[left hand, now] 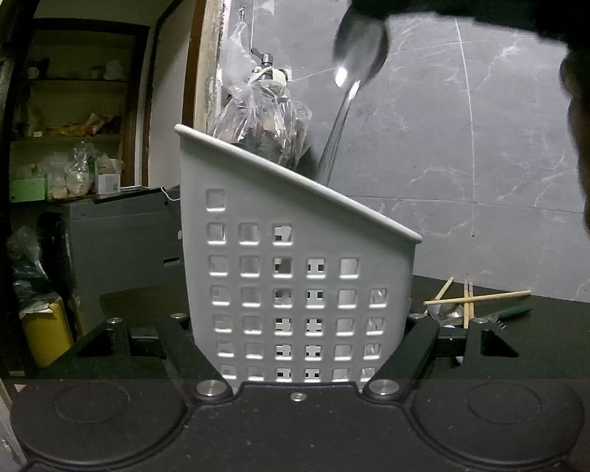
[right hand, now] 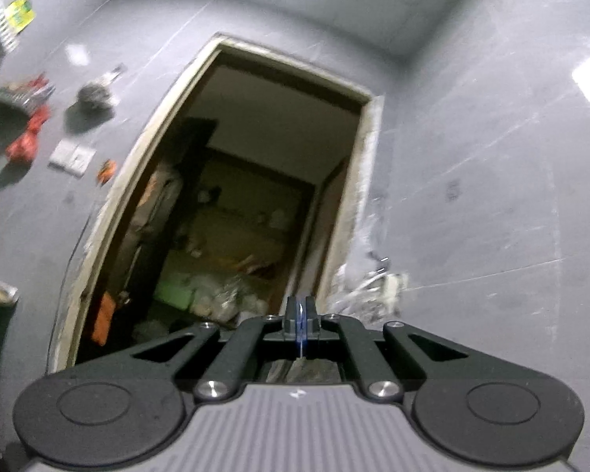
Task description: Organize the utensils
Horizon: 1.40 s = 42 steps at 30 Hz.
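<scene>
Spoon (left hand: 358,51) handle-down into holder (left hand: 295,259), left tool (left hand: 299,338) gripping

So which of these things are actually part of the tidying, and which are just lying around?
Part of the job:
white utensil holder
spoon going handle-first into it
chopsticks and other cutlery on the counter

Just lying about:
plastic bag behind the holder
grey box
shelves beyond the doorway
</scene>
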Available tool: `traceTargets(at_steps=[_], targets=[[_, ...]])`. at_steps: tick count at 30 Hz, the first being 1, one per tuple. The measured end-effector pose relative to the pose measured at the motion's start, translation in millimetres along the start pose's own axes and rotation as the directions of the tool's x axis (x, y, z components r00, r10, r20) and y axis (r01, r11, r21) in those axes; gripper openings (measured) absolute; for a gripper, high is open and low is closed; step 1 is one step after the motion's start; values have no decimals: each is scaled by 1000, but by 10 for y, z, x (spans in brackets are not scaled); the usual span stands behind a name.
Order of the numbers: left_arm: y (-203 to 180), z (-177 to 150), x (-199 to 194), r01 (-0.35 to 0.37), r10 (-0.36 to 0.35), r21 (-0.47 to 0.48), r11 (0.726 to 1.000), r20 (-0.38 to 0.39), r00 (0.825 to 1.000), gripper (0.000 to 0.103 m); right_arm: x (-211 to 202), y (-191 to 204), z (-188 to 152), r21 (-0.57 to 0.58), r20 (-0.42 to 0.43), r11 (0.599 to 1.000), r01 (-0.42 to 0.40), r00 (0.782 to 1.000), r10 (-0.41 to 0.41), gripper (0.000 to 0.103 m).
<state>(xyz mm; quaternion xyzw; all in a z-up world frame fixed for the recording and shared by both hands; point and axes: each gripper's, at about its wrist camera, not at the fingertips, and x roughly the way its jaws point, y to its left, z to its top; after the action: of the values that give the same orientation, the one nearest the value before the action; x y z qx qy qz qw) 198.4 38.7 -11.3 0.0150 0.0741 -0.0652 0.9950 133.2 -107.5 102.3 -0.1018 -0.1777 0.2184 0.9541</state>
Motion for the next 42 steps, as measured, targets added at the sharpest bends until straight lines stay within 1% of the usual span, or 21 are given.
traceTargets(at_steps=[4, 7, 13, 17, 21, 26, 27, 30, 31, 32, 33, 35, 36, 38, 39, 40, 41, 42], targets=[[2, -4, 10, 1, -1, -2, 1000, 2, 1000, 76, 115, 139, -158, -15, -80, 998, -65, 995, 63, 1], [-3, -9, 20, 3, -3, -1, 1000, 3, 1000, 76, 158, 214, -247, -12, -128, 995, -94, 988, 92, 1], [2, -16, 14, 5, -5, -4, 1000, 3, 1000, 76, 193, 302, -392, 3, -197, 991, -135, 971, 133, 1], [3, -18, 7, 9, -9, -2, 1000, 4, 1000, 76, 198, 258, -472, 39, -244, 987, -156, 956, 161, 1], [8, -27, -7, 13, -13, -2, 1000, 6, 1000, 76, 216, 226, -529, 55, -273, 985, -162, 947, 171, 2], [10, -29, -8, 13, -13, -2, 1000, 5, 1000, 76, 231, 205, -559, 55, -284, 985, -162, 943, 171, 2], [9, -30, -6, 13, -13, -2, 1000, 5, 1000, 76, 237, 198, -560, 58, -288, 985, -162, 942, 172, 3], [7, -29, -8, 13, -13, -2, 1000, 4, 1000, 76, 232, 168, -563, 73, -294, 983, -166, 939, 180, 12], [7, -29, -13, 13, -13, -1, 1000, 4, 1000, 76, 229, 152, -556, 75, -291, 983, -169, 939, 184, 18], [5, -27, -14, 13, -13, -1, 1000, 3, 1000, 76, 213, 129, -550, 80, -286, 982, -169, 940, 185, 27], [5, -27, -15, 13, -13, -1, 1000, 3, 1000, 76, 192, 96, -540, 89, -279, 982, -167, 942, 186, 31], [8, -24, -20, 14, -14, -1, 1000, 3, 1000, 76, 152, 22, -513, 108, -268, 981, -160, 946, 183, 42], [9, -24, -20, 15, -15, -1, 1000, 2, 1000, 76, 129, -25, -498, 116, -263, 982, -151, 948, 177, 45], [10, -21, -22, 15, -15, -1, 1000, 2, 1000, 76, 78, -129, -475, 138, -251, 983, -123, 956, 155, 62], [9, -22, -22, 15, -15, -1, 1000, 2, 1000, 76, 46, -188, -466, 153, -245, 982, -106, 959, 142, 66], [10, -24, -23, 15, -15, 0, 1000, 3, 1000, 76, 14, -250, -462, 169, -241, 982, -89, 962, 129, 74], [10, -22, -22, 16, -16, 0, 1000, 3, 1000, 76, -21, -313, -461, 183, -239, 981, -69, 964, 112, 79], [13, -21, -24, 17, -17, 0, 1000, 2, 1000, 76, -51, -369, -463, 196, -241, 979, -50, 966, 98, 81]])
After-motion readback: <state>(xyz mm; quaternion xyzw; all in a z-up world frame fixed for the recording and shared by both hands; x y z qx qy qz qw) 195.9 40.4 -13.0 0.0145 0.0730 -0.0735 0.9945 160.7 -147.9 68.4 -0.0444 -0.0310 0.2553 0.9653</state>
